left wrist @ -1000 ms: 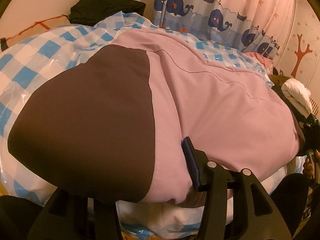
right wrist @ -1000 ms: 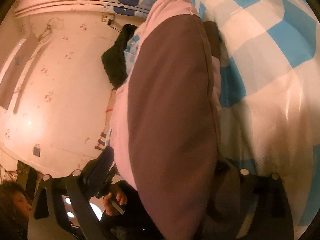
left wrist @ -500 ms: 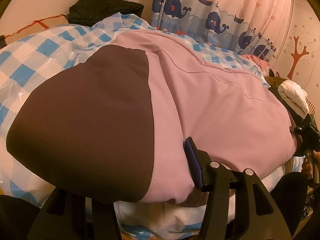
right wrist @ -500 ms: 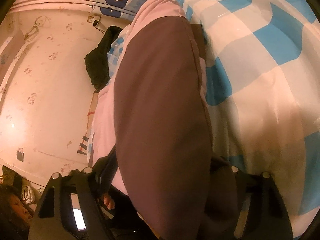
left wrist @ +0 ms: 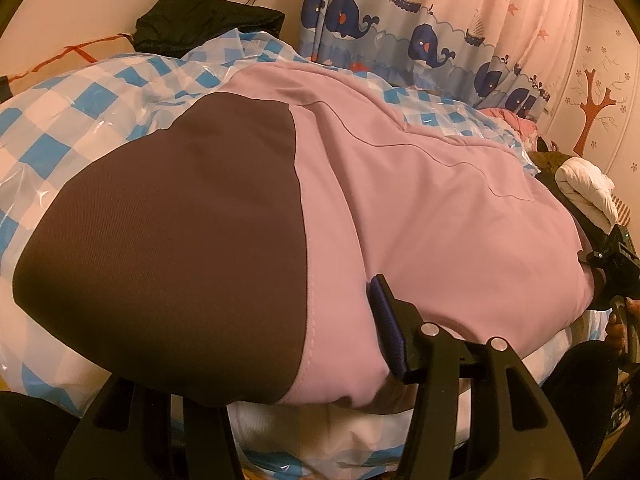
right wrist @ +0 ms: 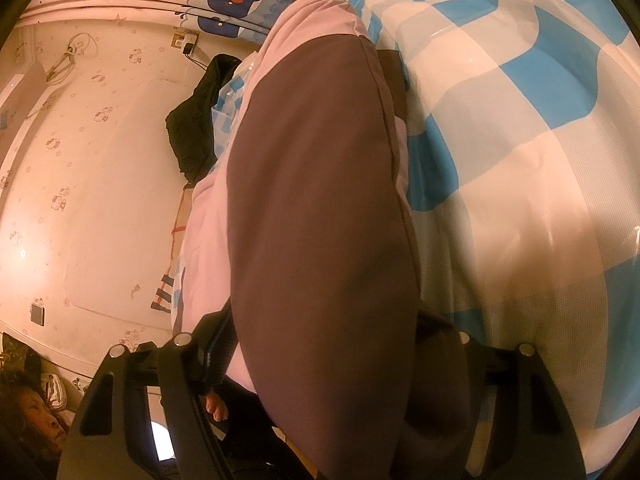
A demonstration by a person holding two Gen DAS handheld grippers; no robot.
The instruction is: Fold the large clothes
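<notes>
Grippers clamp the pink-and-brown garment point(left wrist: 420, 208) on the checked bed cover point(left wrist: 80, 108): left gripper point(left wrist: 280, 360) and closing right gripper point(right wrist: 320, 360) bite its near hem, seemingly for folding.

Pink-brown garment point(left wrist: 400, 208) in left claw point(left wrist: 280, 360)

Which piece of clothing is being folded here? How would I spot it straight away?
Find the bed under the blue-and-white checked plastic cover. Spread across its middle lies the large pink garment with a dark brown panel. Unlike the black clothing heaped by the wall, it is two-toned and laid flat.
</notes>
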